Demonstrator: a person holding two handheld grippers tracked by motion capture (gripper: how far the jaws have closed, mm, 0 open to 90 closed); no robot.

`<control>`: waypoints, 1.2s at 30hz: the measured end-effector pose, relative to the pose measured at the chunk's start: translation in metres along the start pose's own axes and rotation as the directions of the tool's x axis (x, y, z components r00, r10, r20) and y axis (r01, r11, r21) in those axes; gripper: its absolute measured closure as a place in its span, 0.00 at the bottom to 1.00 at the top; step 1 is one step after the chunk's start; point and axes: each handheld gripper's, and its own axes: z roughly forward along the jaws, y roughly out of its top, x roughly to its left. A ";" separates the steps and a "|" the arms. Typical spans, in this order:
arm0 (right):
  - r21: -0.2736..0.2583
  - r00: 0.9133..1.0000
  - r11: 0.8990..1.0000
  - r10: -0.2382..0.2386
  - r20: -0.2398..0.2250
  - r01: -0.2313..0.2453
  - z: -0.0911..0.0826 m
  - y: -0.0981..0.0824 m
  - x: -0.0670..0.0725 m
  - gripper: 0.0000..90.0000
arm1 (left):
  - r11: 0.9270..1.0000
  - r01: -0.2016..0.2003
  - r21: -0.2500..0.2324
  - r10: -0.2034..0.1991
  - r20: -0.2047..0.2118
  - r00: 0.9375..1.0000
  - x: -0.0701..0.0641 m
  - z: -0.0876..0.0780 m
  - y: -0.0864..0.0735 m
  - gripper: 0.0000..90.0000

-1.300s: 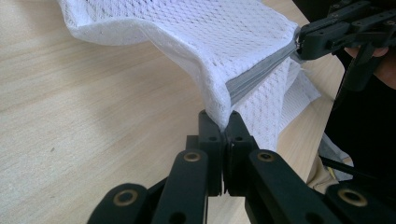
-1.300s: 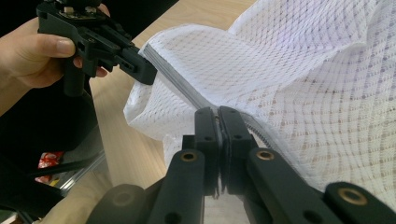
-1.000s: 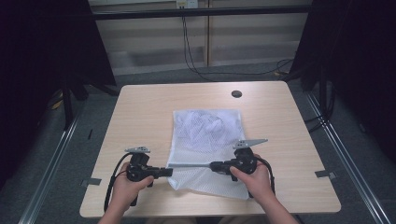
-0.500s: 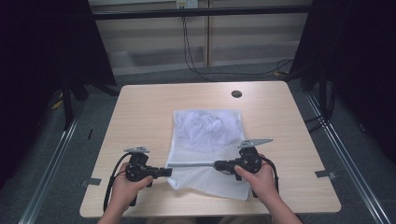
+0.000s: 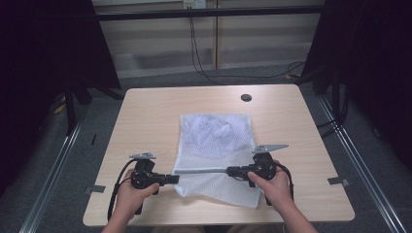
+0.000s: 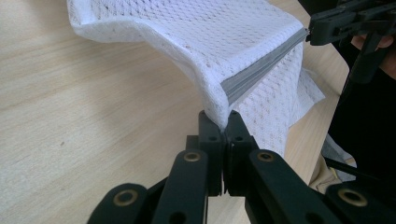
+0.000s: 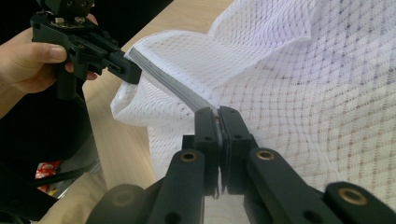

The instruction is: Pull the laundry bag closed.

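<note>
Right gripper [image 5: 234, 171] shifted slightly nearer, left gripper [image 5: 171, 179] unmoved, two grippers clamped on one white mesh bag [image 5: 214, 141], grey zipper [image 5: 201, 171] taut between, one worktop [image 5: 145, 121].

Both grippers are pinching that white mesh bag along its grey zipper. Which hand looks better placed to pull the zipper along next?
Probably the right gripper: it pinches the grey zipper itself, while the left gripper clamps the mesh bag at its corner, suited to anchoring.
</note>
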 end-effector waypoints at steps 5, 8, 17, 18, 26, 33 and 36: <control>-0.002 1.000 1.000 -0.001 0.007 0.001 -0.002 -0.001 -0.002 0.97 | 1.000 0.009 -0.007 -0.009 -0.004 1.000 0.001 -0.001 -0.001 0.98; -0.005 1.000 1.000 0.002 0.015 -0.002 -0.005 -0.001 -0.004 0.97 | 1.000 0.005 -0.005 -0.005 -0.005 1.000 0.000 -0.001 -0.001 0.98; -0.008 1.000 1.000 0.007 0.020 -0.007 -0.010 -0.002 -0.006 0.97 | 1.000 0.004 -0.004 -0.004 -0.005 1.000 0.000 0.000 -0.001 0.98; -0.005 1.000 1.000 0.001 0.021 -0.001 -0.011 -0.003 -0.007 0.97 | 1.000 0.004 -0.004 -0.004 -0.006 1.000 0.000 0.000 -0.001 0.98; -0.005 1.000 1.000 0.005 0.028 -0.005 -0.015 -0.003 -0.009 0.97 | 1.000 0.001 0.000 -0.001 -0.006 1.000 0.000 0.000 -0.001 0.98; -0.002 1.000 1.000 0.005 0.021 -0.005 -0.016 -0.003 -0.010 0.97 | 1.000 0.002 0.000 -0.002 -0.005 1.000 0.000 0.001 -0.001 0.98; 0.002 1.000 1.000 0.005 0.029 -0.005 -0.018 -0.004 -0.011 0.97 | 1.000 0.002 0.002 -0.002 -0.011 1.000 0.001 0.000 -0.001 0.98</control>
